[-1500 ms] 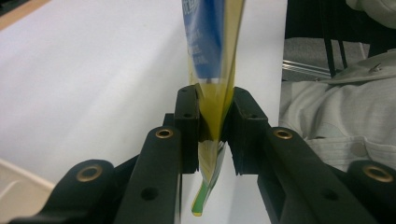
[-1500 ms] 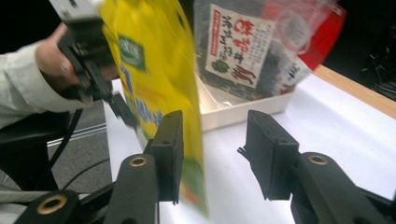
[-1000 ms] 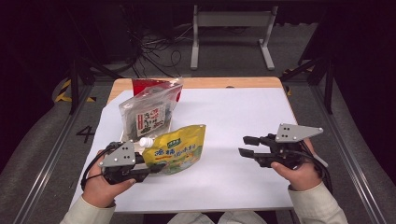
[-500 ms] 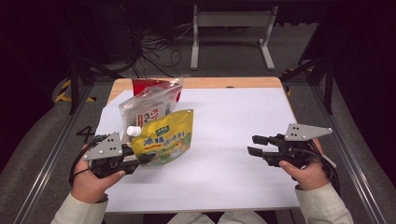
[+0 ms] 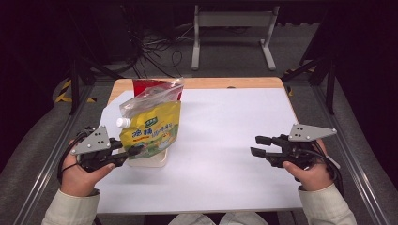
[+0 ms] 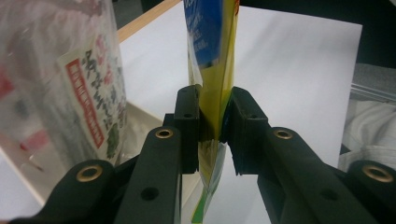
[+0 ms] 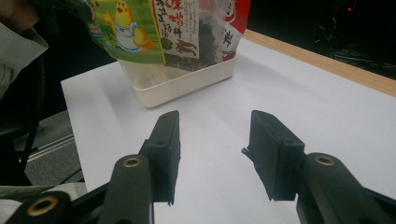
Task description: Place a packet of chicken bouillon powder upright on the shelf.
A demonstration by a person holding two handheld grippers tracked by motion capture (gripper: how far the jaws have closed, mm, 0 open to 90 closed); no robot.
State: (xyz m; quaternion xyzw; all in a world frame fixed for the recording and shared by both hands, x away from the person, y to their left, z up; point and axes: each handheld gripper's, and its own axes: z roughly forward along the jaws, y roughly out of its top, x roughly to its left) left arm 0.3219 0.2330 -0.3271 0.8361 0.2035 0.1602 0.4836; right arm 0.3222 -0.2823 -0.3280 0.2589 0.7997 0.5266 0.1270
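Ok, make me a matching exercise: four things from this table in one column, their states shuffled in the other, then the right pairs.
Things
1. yellow spout pouch
2. left tool
3. right tool
4. cream tray

States
A. open, nothing between its jaws, above the white sheet
B. rests on the white sheet at the table's left, packets standing in it
C. upright, pinched at its lower edge
D. shut on a thin packet edge

Pairs: 1-C, 2-D, 3-A, 4-B

pouches: 3 [image 5: 151, 131] [image 5: 155, 95] [image 5: 146, 86] | tray: 1 [image 5: 150, 160] | claws: 2 [image 5: 133, 151] [image 5: 259, 146]
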